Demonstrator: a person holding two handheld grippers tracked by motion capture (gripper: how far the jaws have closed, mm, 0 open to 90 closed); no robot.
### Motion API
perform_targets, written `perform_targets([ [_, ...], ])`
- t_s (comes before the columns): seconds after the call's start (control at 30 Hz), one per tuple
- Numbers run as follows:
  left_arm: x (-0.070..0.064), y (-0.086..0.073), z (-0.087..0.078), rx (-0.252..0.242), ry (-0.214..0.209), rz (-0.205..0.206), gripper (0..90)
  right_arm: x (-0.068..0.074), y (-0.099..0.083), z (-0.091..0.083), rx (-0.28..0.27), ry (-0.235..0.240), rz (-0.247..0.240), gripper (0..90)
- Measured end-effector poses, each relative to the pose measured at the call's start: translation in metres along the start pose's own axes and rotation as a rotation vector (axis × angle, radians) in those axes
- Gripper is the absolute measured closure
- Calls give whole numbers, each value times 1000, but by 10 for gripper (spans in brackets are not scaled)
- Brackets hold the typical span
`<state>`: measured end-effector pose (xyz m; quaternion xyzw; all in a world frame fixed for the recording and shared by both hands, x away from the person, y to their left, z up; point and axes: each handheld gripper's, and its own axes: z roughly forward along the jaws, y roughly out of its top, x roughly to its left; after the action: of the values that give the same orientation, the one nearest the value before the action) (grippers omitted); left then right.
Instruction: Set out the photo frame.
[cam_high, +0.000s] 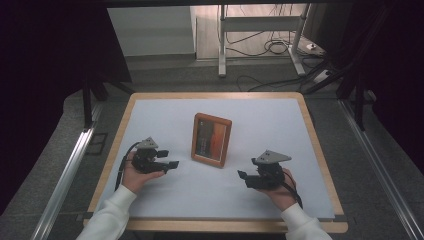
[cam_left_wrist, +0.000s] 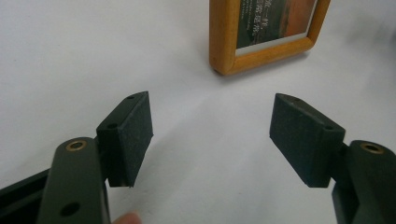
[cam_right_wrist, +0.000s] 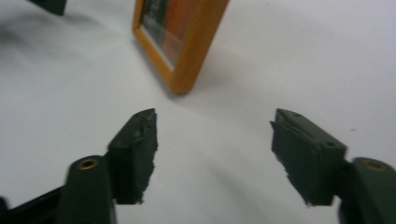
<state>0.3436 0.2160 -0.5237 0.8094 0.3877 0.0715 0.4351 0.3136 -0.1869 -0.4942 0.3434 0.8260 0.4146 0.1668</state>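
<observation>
A wooden-edged table (cam_high: 320, 165) takes up the middle of the high view, and a pale sheet (cam_high: 165, 120) covers nearly all of its top. Beyond its far edge is a grey floor with a white metal stand (cam_high: 260, 25) and loose dark cables (cam_high: 272, 47). Near the middle of the sheet stands a picture frame (cam_high: 211, 139) with a rounded orange-brown wooden border, upright and leaning back slightly, its glazed front turned toward the person's side; the picture inside is dark on one part and orange-red on the other. The frame stands between the two grippers and a little farther from the person than either, touching neither. The person's white sleeves (cam_high: 107, 217) come in from the bottom edge. The left gripper (cam_high: 171, 163) is held low over the sheet just left of the frame, its jaws pointing toward the frame's lower corner; in the left gripper view its jaws are spread wide with nothing between them but bare sheet, and the frame's lower corner (cam_left_wrist: 268, 35) lies ahead, near the top. The right gripper (cam_high: 243, 176) sits to the frame's right and nearer the person, pointing left; in the right gripper view its jaws are likewise spread and grasp nothing, their black pads (cam_right_wrist: 140, 154) ragged along the edges, and the frame's corner (cam_right_wrist: 180, 42) lies ahead and apart.
</observation>
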Motion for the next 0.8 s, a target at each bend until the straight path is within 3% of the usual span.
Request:
perform_targets([
  [0.1, -1, 0, 0, 1, -3, 4, 294, 7, -2, 3, 19, 21, -41, 428],
  [0.27, -1, 0, 0, 0, -5, 2, 294, 18, 2, 8, 18, 19, -72, 710],
  [0.37, -1, -1, 0, 1, -5, 4, 294, 24, 5, 19, 36, 40, -78, 825],
  [0.5, -1, -1, 0, 1, -8, 4, 294, 31, 10, 36, 64, 55, -94, 899],
  [0.8, 0, -1, 0, 2, -6, 5, 293, 41, 24, 66, 81, 72, -128, 900],
])
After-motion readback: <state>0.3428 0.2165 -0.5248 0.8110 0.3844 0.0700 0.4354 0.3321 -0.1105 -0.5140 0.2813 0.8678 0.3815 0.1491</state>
